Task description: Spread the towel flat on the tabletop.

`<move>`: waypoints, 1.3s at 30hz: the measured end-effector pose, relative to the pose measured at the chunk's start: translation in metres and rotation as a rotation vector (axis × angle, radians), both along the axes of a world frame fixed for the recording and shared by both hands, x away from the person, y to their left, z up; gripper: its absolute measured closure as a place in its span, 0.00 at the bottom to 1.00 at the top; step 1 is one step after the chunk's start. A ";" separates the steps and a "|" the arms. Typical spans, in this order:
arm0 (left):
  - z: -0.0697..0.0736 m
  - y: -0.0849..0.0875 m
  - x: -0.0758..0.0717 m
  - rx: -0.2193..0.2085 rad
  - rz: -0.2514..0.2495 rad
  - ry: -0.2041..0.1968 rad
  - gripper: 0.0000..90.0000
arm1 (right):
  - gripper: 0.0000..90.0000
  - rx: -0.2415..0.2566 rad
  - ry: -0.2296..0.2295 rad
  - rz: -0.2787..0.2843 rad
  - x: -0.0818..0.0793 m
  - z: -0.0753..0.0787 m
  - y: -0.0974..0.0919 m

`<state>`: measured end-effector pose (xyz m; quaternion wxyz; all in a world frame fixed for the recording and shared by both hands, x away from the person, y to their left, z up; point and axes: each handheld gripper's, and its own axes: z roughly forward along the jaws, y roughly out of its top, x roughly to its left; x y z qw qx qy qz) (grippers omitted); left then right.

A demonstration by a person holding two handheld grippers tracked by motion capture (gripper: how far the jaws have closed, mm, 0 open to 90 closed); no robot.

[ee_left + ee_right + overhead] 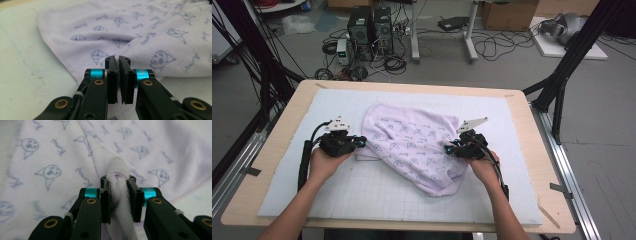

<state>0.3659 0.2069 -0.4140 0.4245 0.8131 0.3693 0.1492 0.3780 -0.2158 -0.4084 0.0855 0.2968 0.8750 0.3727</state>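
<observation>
On the white mat (377, 197) at table centre lies the towel (414, 145) — a pale lilac cloth printed with small blue animal faces, rumpled, its long axis running from the far left of the mat down toward the near right, where a rounded fold hangs closest to me.

I hold the left gripper (360, 142) at the towel's left edge and the right gripper (449, 148) at its right edge; the two tools face each other across the cloth, so the towel lies between them.

Right gripper: in the right gripper view its jaws stand narrow with a thick roll of towel (120, 195) pinched between the pads, the cloth bulging above the tips. This grip reads as secure.

Left gripper: in the left gripper view its jaws (118, 75) are drawn together with only a thin slit left. The hemmed corner of the towel (75, 50) lies just ahead and runs down behind the tips. I cannot tell whether any layer of cloth is caught in that slit.

Judgement — the next move is likely a lift or spread, and it depends on the left side. If the left jaws hold nothing, the towel will swing from the right hand (484, 167) alone. The left hand (324, 162) is nearer the hem corner and should confirm its hold first.

The wooden table (282, 130) frames the mat.
</observation>
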 end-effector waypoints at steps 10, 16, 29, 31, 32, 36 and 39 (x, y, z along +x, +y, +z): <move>0.014 0.013 -0.010 -0.024 0.008 0.000 0.66 | 0.69 0.097 -0.062 -0.016 -0.009 0.013 -0.020; 0.019 0.014 -0.034 -0.087 -0.035 -0.021 0.62 | 0.65 0.096 -0.116 0.031 -0.038 0.028 -0.024; -0.019 -0.042 -0.039 -0.084 -0.151 0.028 0.56 | 0.52 0.027 -0.105 0.146 -0.071 -0.015 -0.013; -0.023 -0.048 -0.036 -0.078 -0.129 0.028 0.63 | 0.52 0.012 -0.087 0.146 -0.071 -0.022 -0.011; -0.023 -0.048 -0.036 -0.078 -0.129 0.028 0.67 | 0.54 0.001 -0.078 0.148 -0.071 -0.026 -0.009; -0.028 -0.050 -0.031 -0.084 -0.125 0.022 0.90 | 0.68 -0.045 -0.093 0.162 -0.073 -0.032 -0.003; -0.022 -0.047 -0.036 -0.090 -0.137 0.018 0.93 | 0.86 -0.037 -0.076 0.168 -0.074 -0.030 -0.004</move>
